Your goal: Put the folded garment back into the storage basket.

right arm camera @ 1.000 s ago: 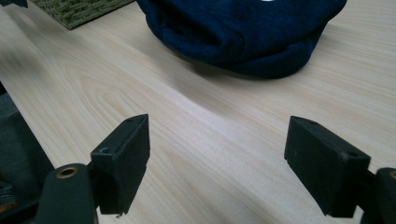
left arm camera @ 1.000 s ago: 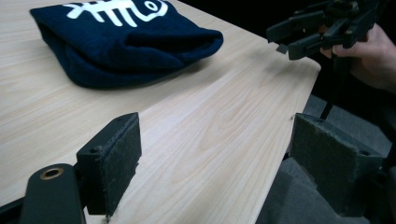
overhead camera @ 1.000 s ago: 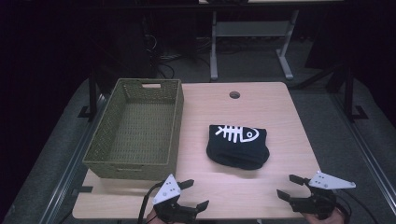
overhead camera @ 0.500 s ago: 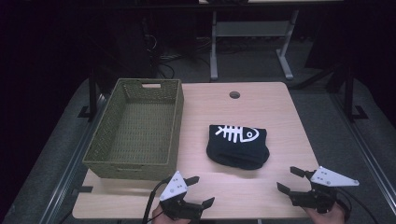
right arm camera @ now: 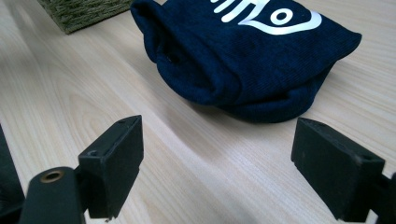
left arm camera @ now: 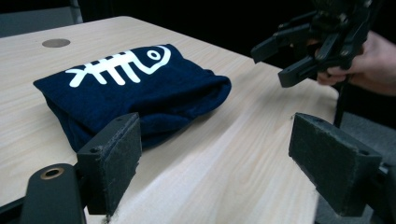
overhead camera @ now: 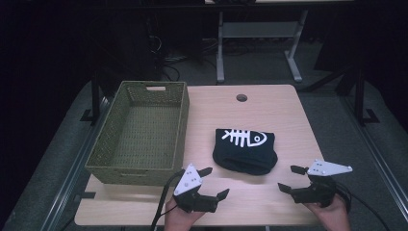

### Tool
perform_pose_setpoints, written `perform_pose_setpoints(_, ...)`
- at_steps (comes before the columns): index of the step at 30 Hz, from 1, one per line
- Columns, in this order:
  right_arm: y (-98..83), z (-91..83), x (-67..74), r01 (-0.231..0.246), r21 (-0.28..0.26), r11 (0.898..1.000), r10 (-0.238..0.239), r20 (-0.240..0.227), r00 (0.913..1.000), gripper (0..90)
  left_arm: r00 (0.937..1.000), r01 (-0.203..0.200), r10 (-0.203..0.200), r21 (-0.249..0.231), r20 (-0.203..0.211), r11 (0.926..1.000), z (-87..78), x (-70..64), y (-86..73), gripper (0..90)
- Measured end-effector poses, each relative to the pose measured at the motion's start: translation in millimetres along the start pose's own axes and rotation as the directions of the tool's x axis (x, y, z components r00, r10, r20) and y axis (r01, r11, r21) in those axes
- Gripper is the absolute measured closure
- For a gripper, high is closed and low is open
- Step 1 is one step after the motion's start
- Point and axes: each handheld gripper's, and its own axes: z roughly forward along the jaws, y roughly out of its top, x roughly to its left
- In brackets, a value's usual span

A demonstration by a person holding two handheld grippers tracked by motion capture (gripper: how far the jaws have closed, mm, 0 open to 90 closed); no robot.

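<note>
- Plainly, the folded navy garment (overhead camera: 245, 151) lay near the middle of the table (overhead camera: 269, 110), just right of the woven basket (overhead camera: 139, 132) and apart from it
- Its only marking was a white fish-skeleton print (overhead camera: 243, 138) on top; no word, brand or label could be read anywhere
- The left gripper (overhead camera: 208, 184) hovered near the table's front edge, jaws spread wide with nothing between them (the garment's near fold lay just beyond its left pad (left arm camera: 112, 154))
- The right gripper (overhead camera: 288, 179) sat toward the front right corner, held in a hand (overhead camera: 332, 214); its jaws had just been opening and stood wide, gripping nothing, the garment lying ahead of them, untouched
</note>
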Motion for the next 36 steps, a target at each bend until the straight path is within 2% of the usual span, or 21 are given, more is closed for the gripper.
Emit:
perform_pose_setpoints(3, 6.9, 3.4, -0.7, -0.015, 0.044, 0.999, 0.015, -0.005, 0.9999, 14.7, 1.0, 0.006, -0.006, 0.016, -0.006, 0.9999, 6.8, 3.1, 1.8, 16.6)
perform_pose_setpoints(7, 12.6, 5.1, 1.8, 0.015, 0.058, 0.998, -0.016, 0.017, 0.9997, 14.6, 0.9999, 0.014, -0.014, 0.023, 0.004, 0.9996, 13.8, 7.9, 3.4, 16.2)
perform_pose_setpoints(9, 18.0, 8.9, 0.9, 0.015, 0.07, 0.997, -0.016, 0.01, 0.9998, 14.6, 0.9988, 0.049, -0.048, 0.063, -0.006, 0.9968, 24.5, 15.6, 5.1, 16.1)
perform_pose_setpoints(11, 21.6, 10.8, -1.5, -0.013, 0.083, 0.996, 0.012, 0.017, 0.9998, 14.6, 0.9967, 0.081, -0.08, 0.098, -0.006, 0.992, 32.1, 21.0, 5.9, 16.2)
perform_pose_setpoints(12, 23.2, 11.5, -2.9, -0.028, 0.082, 0.996, 0.027, 0.005, 0.9996, 14.6, 0.9964, 0.085, -0.084, 0.106, -0.017, 0.9907, 35.0, 22.7, 6.1, 16.4)
perform_pose_setpoints(13, 23.2, 11.5, -2.9, -0.028, 0.082, 0.996, 0.027, 0.005, 0.9996, 14.6, 0.9964, 0.085, -0.084, 0.106, -0.017, 0.9907, 35.0, 22.7, 6.1, 16.4)
perform_pose_setpoints(14, 26.0, 11.2, -4.8, -0.018, 0.074, 0.997, 0.019, -0.008, 0.9998, 14.7, 0.9964, 0.077, -0.073, 0.115, -0.043, 0.9904, 39.4, 25.1, 7.1, 16.6)
perform_pose_setpoints(15, 26.7, 11.6, -5.4, -0.017, 0.074, 0.997, 0.018, -0.005, 0.9998, 14.6, 0.9958, 0.082, -0.076, 0.112, -0.051, 0.9903, 41.8, 26.4, 7.4, 16.5)
perform_pose_setpoints(17, 28.8, 12.0, -8.3, -0.025, 0.081, 0.996, 0.025, -0.003, 0.9997, 14.6, 0.9939, 0.1, -0.094, 0.123, -0.058, 0.9874, 46.9, 29.9, 8.3, 16.0)
perform_pose_setpoints(19, 30.4, 12.7, -12.6, -0.037, 0.08, 0.996, 0.038, -0.007, 0.9993, 14.6, 0.989, 0.131, -0.12, 0.147, -0.087, 0.9803, 53.2, 33.8, 9.2, 16.0)
perform_pose_setpoints(25, 37.1, 14.2, -23.8, -0.075, 0.063, 0.995, 0.075, -0.01, 0.9971, 14.7, 0.9821, 0.167, -0.153, 0.137, -0.111, 0.9764, 61.5, 40.2, 12.8, 16.0)
perform_pose_setpoints(26, 38.4, 14.8, -26.0, -0.069, 0.067, 0.995, 0.07, -0.008, 0.9975, 14.7, 0.9808, 0.173, -0.158, 0.131, -0.114, 0.9762, 62.3, 41.3, 14.8, 16.0)
perform_pose_setpoints(30, 47.9, 16.9, -32.3, -0.089, 0.065, 0.994, 0.089, 0.002, 0.996, 14.7, 0.9806, 0.169, -0.155, 0.119, -0.12, 0.9784, 65.3, 45.0, 23.0, 16.0)
perform_pose_setpoints(32, 53.7, 19.3, -34.7, -0.1, 0.072, 0.992, 0.101, -0.005, 0.9949, 14.7, 0.981, 0.165, -0.15, 0.128, -0.123, 0.9779, 68.3, 46.8, 26.4, 16.0)
perform_pose_setpoints(36, 63.4, 25.1, -38.5, -0.103, 0.081, 0.991, 0.104, -0.01, 0.9945, 15.0, 0.9776, 0.175, -0.159, 0.119, -0.138, 0.9773, 73.0, 54.0, 35.7, 16.0)
